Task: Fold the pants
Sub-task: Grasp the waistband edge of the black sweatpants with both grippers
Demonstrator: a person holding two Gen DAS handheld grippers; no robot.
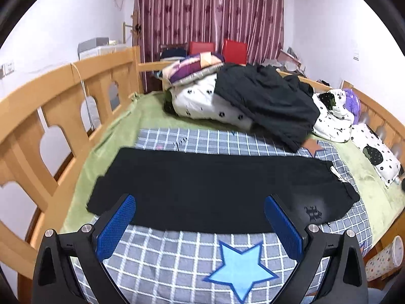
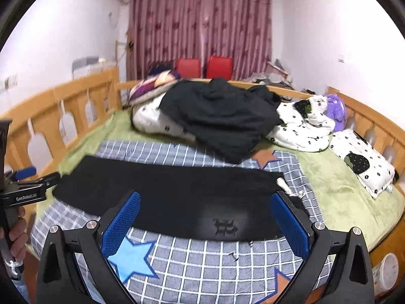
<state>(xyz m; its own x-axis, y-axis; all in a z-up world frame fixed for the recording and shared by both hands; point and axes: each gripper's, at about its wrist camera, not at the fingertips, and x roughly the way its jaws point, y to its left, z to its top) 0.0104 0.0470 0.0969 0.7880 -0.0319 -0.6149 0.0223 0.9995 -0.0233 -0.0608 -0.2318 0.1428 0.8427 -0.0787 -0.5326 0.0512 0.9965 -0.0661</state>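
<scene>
Lying flat across the middle of both frames: black fabric pants (image 1: 217, 190), folded lengthwise into a long band on a grey-and-white checked blanket with blue and orange stars (image 1: 192, 261), waistband and white drawstring (image 1: 338, 173) toward the right of frame, leg cuffs toward the left. Showing near the lower right edge of the pants: a small embossed logo (image 2: 225, 226).

Hovering at the bottom of the left wrist view: left gripper (image 1: 200, 207), blue-padded fingers (image 1: 116, 225) spread wide apart, gripping nothing, tips overlapping the near edge of the pants; contact impossible to tell.

Hovering likewise at the bottom of the right wrist view: right gripper (image 2: 205, 205), blue pads (image 2: 291, 225) wide apart and holding nothing, framing the logo end of the pants.

Piling up behind, toward upper centre: dark clothing (image 1: 265, 101) over white flower-print bedding (image 1: 202, 103). Enclosing the green bed sheet (image 1: 119, 126): a wooden bed rail (image 1: 63, 96). Hanging at the top: a maroon striped curtain (image 1: 210, 12).
</scene>
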